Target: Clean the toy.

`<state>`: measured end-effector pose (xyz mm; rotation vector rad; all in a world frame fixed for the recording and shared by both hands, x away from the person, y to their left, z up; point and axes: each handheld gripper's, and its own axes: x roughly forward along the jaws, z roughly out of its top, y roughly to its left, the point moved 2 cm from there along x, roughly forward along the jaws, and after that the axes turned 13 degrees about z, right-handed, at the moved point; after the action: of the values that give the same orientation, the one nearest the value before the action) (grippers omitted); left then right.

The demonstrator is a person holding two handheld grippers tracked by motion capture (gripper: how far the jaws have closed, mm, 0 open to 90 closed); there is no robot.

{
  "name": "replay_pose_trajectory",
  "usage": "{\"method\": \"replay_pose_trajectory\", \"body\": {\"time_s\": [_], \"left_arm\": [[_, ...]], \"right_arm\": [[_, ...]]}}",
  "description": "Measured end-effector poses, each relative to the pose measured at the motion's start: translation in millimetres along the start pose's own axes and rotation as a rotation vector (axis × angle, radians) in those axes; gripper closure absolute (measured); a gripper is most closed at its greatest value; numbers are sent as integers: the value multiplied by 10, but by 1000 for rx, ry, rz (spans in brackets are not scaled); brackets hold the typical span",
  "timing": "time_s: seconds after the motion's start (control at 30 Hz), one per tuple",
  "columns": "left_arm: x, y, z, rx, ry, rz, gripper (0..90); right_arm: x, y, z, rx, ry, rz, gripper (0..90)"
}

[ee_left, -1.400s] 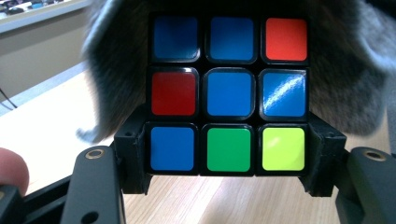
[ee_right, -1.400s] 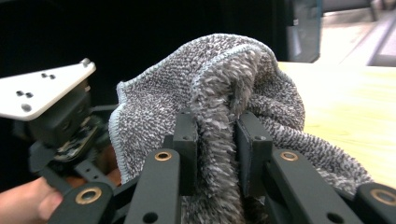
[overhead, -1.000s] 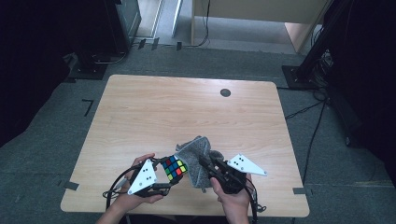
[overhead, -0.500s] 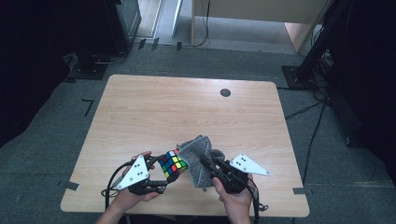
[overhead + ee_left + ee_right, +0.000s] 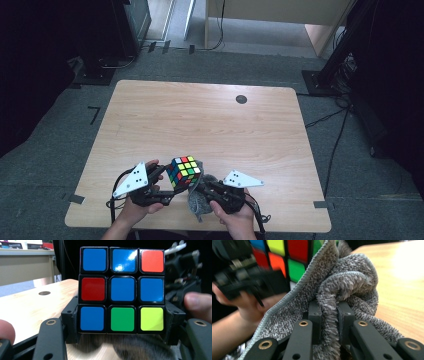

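Observation:
A scrambled Rubik's cube (image 5: 183, 171) hangs just above the table's front edge, clamped at its lower sides by my left gripper (image 5: 175, 184), which is shut on it. In the left gripper view the cube (image 5: 122, 287) shows a mostly blue face between the black fingers (image 5: 71, 320). A grey terry cloth (image 5: 197, 202) hangs bunched right beside and under the cube. My right gripper (image 5: 199, 190) is shut on a fold of the cloth (image 5: 347, 285), and its jaws (image 5: 329, 312) have just been closing tighter on that fold. The cloth touches the cube's lower edge (image 5: 295, 267).
The light wooden table (image 5: 200, 115) has a small dark round hole (image 5: 241, 99) near its far edge. Black stands and cables lie on the grey floor around the table. Both hands sit close together at the front edge.
The cube has risen a little and tipped its top face upward. The right gripper has dropped toward the front edge with the cloth, which now hangs beside and below the cube.

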<state>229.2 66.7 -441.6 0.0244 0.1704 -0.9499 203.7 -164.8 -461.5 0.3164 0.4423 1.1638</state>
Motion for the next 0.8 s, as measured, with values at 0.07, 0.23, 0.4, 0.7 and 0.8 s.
{"method": "replay_pose_trajectory", "body": {"time_s": [0.07,0.23,0.4,0.7,0.8], "left_arm": [[-6,-5,10,3,-3,0,340],[9,-7,-13,14,13,-6,340],[36,-50,-14,9,15,-24,340],[-19,16,18,-3,-1,-3,340],[6,7,-9,0,11,-11,340]], "right_arm": [[14,-21,-13,-5,11,-13,778],[-236,-15,148,-19,-147,-44,779],[-231,26,142,-24,-172,-12,781],[-107,-16,62,-17,-73,-10,776],[-249,5,152,-18,-185,-26,776]]}}
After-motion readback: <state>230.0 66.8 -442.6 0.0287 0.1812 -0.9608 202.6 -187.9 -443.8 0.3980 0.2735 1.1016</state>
